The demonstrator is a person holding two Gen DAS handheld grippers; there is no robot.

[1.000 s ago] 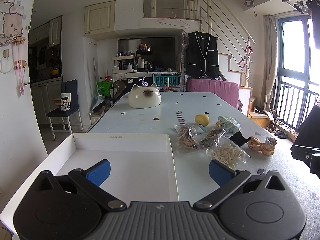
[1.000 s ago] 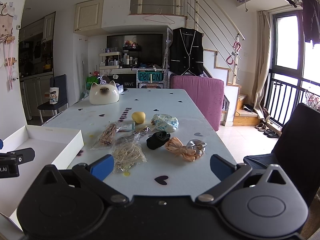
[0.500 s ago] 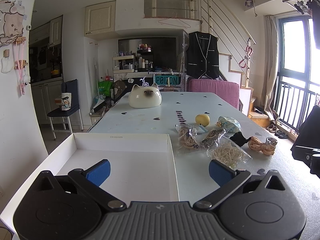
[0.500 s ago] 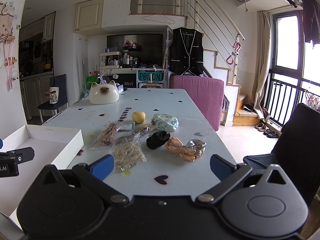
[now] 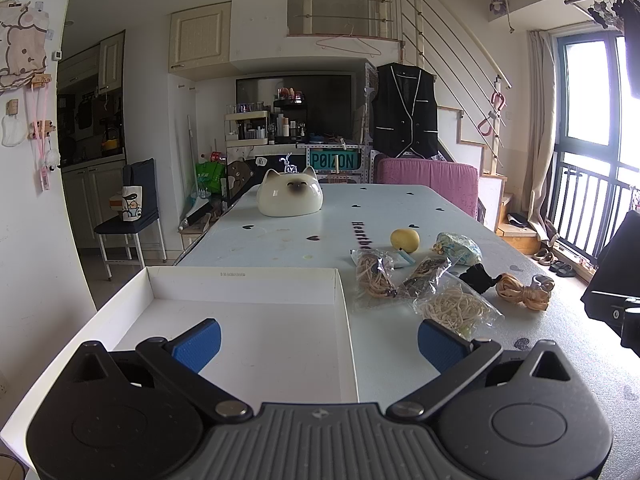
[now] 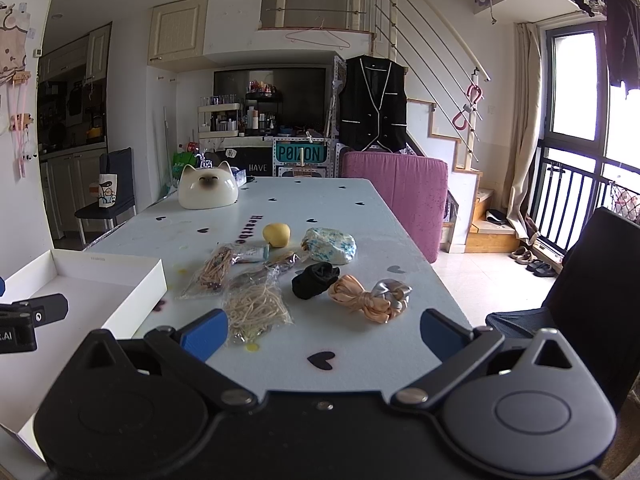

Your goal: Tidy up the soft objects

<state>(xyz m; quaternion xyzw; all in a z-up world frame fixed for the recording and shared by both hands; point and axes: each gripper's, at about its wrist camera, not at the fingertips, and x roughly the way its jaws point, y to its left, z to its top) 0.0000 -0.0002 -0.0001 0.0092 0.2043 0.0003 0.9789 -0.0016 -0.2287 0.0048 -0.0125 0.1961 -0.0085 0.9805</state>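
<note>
Soft items lie in a cluster on the table: a bag of cream cords (image 6: 256,307) (image 5: 456,307), a bag of tan cords (image 6: 212,268) (image 5: 374,276), a dark bag (image 6: 272,266), a black fabric piece (image 6: 314,280) (image 5: 478,276), an orange ribbon bundle (image 6: 362,299) (image 5: 520,292), a silver scrunchie (image 6: 394,294), a blue-white pouch (image 6: 330,245) (image 5: 458,245). A white box (image 5: 248,312) (image 6: 92,280) sits to their left. My left gripper (image 5: 318,340) is open over the box's near right corner. My right gripper (image 6: 322,334) is open, just short of the cluster.
A yellow ball (image 6: 276,234) and a small tube (image 6: 254,254) lie behind the bags. A white cat-shaped ceramic (image 5: 290,198) stands far back on the table. A pink chair (image 6: 396,192) stands at the table's far right, a dark chair (image 6: 592,276) at the near right.
</note>
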